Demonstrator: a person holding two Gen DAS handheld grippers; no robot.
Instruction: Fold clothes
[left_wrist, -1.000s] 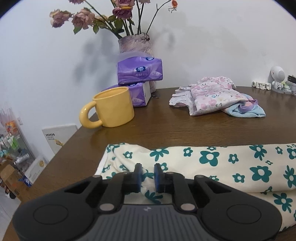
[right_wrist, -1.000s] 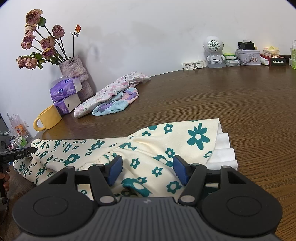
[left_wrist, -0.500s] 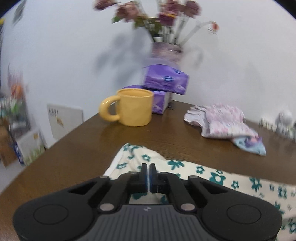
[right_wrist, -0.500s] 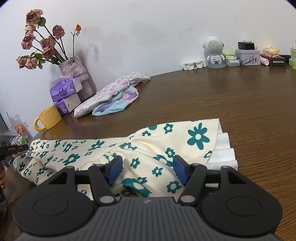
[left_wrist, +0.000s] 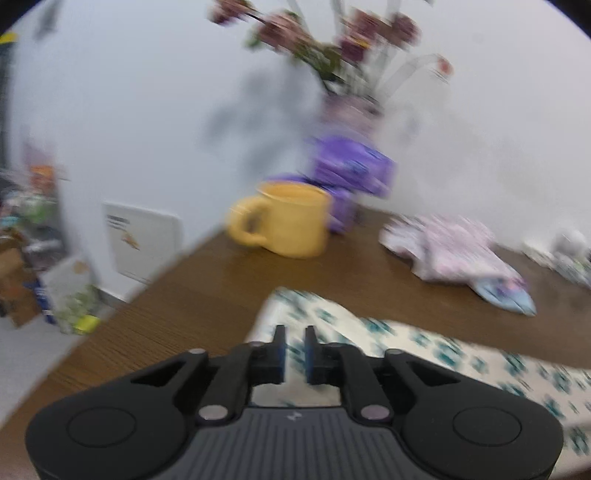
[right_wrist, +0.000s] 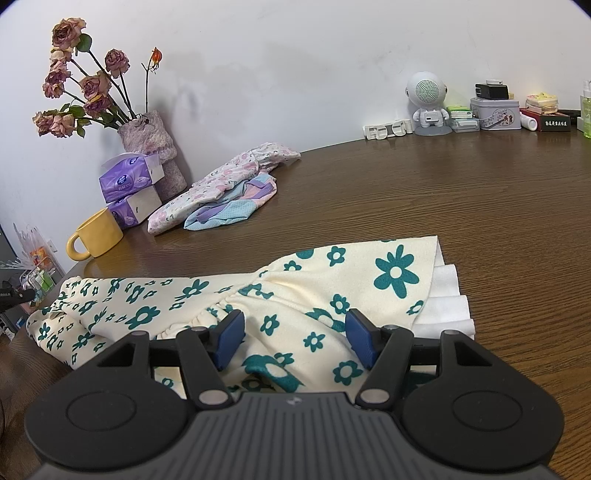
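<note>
A cream dress with teal flowers lies stretched across the brown table, with its white lining showing at its right end. My right gripper hovers over the dress's wide end, jaws well apart, blue pads not pressing the cloth. The left wrist view is blurred by motion. There my left gripper sits above the dress's narrow end, its jaws opening to a slim gap. Cloth shows behind that gap, and nothing is pinched in it.
A yellow mug, purple tissue packs and a vase of dried roses stand at the back left. A pile of pink and blue clothes lies beside them. A white robot figure and tins line the far wall. The table edge runs close on the left.
My left gripper closed fully, then parted to a slim gap while it rose, rolled and drew away from the dress's narrow end. The right gripper and the wide end stayed still.
</note>
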